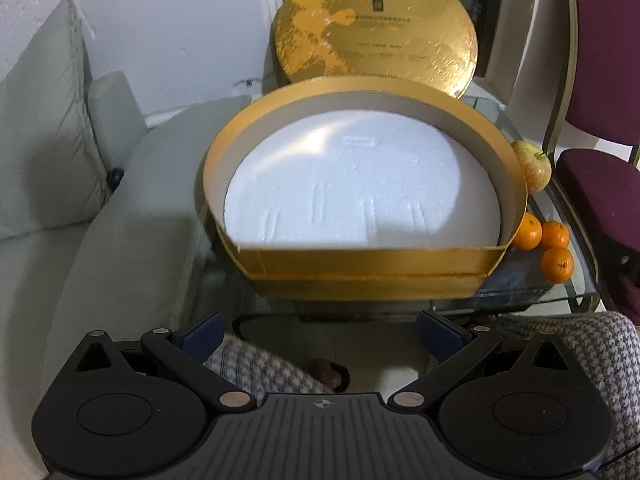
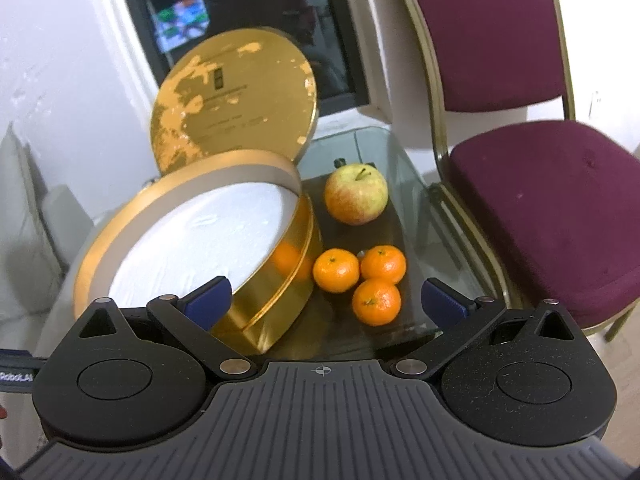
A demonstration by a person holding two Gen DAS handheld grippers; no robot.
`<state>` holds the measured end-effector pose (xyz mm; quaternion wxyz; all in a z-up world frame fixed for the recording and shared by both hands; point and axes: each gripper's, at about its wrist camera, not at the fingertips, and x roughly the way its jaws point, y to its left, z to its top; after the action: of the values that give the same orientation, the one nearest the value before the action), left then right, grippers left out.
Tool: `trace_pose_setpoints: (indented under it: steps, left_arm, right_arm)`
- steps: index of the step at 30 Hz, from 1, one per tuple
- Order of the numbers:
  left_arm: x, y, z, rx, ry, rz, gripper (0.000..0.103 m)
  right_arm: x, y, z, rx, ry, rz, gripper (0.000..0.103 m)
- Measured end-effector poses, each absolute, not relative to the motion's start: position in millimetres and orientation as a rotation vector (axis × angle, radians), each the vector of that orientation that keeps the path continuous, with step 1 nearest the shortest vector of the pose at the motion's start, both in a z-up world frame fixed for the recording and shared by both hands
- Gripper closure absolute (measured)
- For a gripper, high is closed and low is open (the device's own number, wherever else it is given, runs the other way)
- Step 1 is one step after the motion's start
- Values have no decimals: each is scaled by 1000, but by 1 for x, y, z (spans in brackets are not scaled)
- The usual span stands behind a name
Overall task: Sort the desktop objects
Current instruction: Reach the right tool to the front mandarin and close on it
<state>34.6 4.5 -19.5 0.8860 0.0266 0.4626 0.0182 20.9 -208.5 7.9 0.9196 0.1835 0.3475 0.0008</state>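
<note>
We see a white wall (image 1: 168, 32) with a rough, pitted finish behind a glass table (image 2: 404, 184). On one side stands a pale grey sofa (image 1: 132, 208) with a loose cushion (image 1: 44, 128) — on the other, a chair (image 2: 532, 184) with dark red upholstery and a brass-coloured frame. A dark window (image 2: 248, 12) shows blurred reflections, perhaps a screen — the floor (image 2: 624, 412) looks pale.

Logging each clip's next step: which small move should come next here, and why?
Probably ease the right gripper forward and down onto the nearest tangerine. Its jaws stand open and empty, the fruit lies loose on the glass table, and the gold box is open.
</note>
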Motion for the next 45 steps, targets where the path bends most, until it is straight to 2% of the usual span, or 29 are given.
trace_pose_setpoints:
  steps: [12,15,19,26,36,38,39,45]
  left_arm:
    - [59,-4,-38,44,998,-8,1]
    - [65,-5,-39,37,998,-14,1]
    - [70,-10,-43,41,1002,-64,8]
    - [73,-18,-51,87,1011,-77,8]
    - [79,-15,-57,80,1034,-68,8]
    - [79,-15,-57,79,1032,-66,8]
    - [78,-14,-56,78,1029,-66,8]
    - [69,-8,-49,58,1004,-68,8]
  right_arm:
    - [64,-202,-30,223,861,-24,0]
    - [72,-204,-37,222,880,-53,3]
    - [84,-207,-46,215,914,-64,7]
    - [102,-208,-62,212,995,-74,28]
    - [119,-209,-78,246,1058,-104,40]
    - [121,-208,-79,254,1070,-100,53]
    - [121,-208,-79,257,1074,-96,56]
    - [118,-203,-71,238,1071,-92,58]
